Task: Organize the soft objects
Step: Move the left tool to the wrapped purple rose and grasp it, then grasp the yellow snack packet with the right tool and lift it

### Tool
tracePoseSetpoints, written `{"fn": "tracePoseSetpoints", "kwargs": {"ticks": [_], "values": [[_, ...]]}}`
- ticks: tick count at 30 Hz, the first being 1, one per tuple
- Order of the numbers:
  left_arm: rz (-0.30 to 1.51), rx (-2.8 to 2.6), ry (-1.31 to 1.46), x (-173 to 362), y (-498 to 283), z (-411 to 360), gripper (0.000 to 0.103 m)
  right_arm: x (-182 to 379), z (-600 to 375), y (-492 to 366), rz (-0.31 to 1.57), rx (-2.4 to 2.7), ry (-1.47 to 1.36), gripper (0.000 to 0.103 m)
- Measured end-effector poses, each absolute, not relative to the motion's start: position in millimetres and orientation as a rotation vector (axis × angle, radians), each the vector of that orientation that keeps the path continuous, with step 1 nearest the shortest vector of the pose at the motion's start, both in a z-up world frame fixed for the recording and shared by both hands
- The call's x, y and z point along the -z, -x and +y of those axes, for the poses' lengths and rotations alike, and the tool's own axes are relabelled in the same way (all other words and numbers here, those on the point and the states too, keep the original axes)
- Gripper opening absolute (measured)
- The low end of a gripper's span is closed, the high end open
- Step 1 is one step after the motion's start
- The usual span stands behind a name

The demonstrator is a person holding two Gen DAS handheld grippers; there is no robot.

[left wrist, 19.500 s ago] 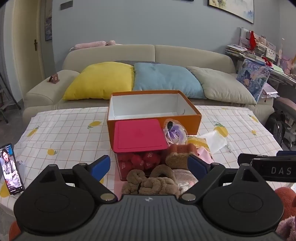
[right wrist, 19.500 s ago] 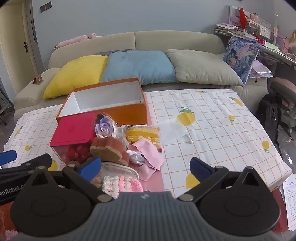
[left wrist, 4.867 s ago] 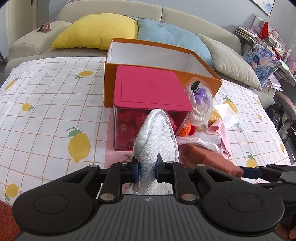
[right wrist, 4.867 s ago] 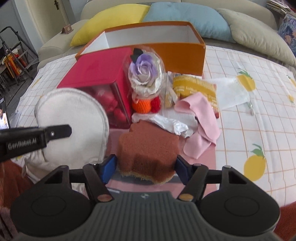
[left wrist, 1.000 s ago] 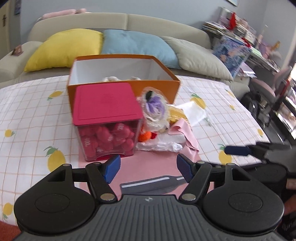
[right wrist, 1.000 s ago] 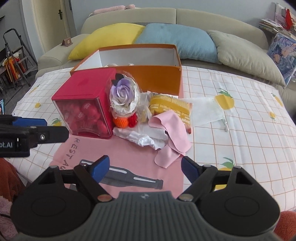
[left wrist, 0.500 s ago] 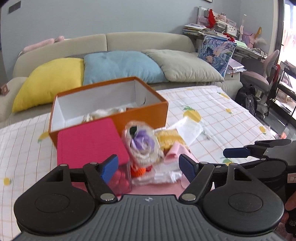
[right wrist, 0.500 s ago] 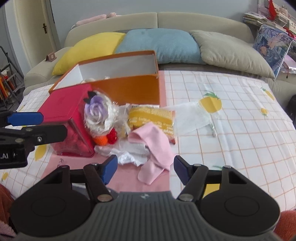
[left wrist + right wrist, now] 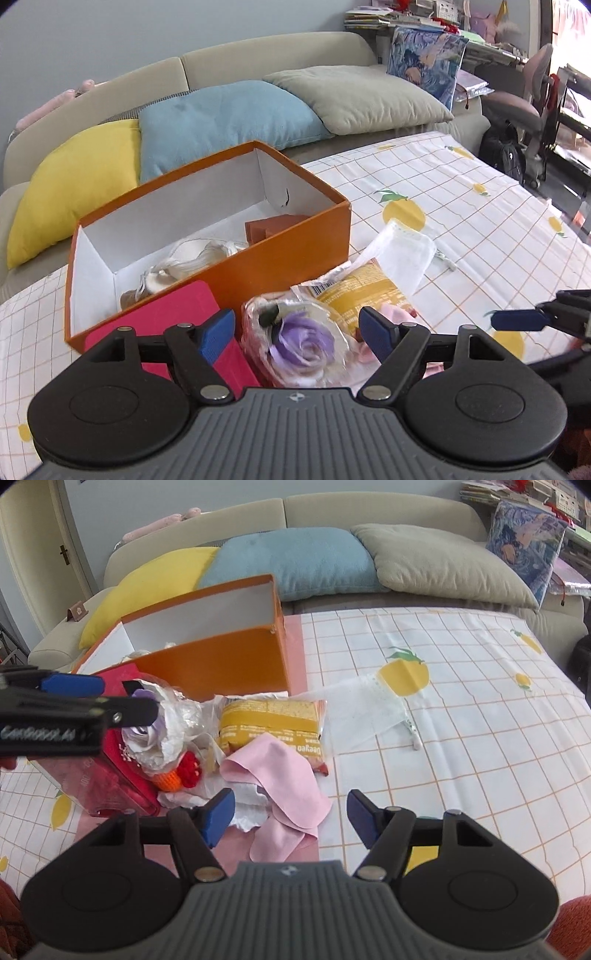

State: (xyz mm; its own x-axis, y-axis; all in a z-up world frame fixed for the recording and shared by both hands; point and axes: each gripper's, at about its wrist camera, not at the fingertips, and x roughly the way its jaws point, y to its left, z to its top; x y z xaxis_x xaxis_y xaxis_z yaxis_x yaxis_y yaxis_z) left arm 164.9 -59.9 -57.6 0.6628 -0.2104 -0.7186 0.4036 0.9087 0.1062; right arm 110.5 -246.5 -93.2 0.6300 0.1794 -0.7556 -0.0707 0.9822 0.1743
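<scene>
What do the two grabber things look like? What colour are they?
Both are black plastic. The left gripper and the right gripper each have a grey ribbed middle, two round black discs, silver screws and two arms ending in blue fingertips. Seen from the side, the left one carries white lettering, too blurred to read.

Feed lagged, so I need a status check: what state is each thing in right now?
Orange cardboard box: open, brown sponge and white pad inside.
Red-lidded clear container: lid on.
Wrapped purple rose: between left tool pads, ungripped.
Pink cloth: crumpled, loose.
Right tool: open, empty.
</scene>
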Motion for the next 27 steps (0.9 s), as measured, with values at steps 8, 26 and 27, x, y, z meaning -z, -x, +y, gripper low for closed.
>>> {"fn": "tracePoseSetpoints", "kwargs": {"ticks": [8, 26, 27], "values": [[0.819, 0.374, -0.461, 80.8, -171.8, -79.6, 0.089, 105.2, -252.8, -115.0, 0.915, -0.131, -0.154, 0.067], [0.650, 0.369, -0.459, 59.9, -124.1, -78.9, 0.051, 107.8, -255.7, -114.1, 0.910, -0.115, -0.148, 0.067], [0.636, 0.373, -0.437, 53.0, -118.1, -76.8, 0.051, 106.9, -255.9, -113.9, 0.907, -0.115, -0.146, 0.067]]}}
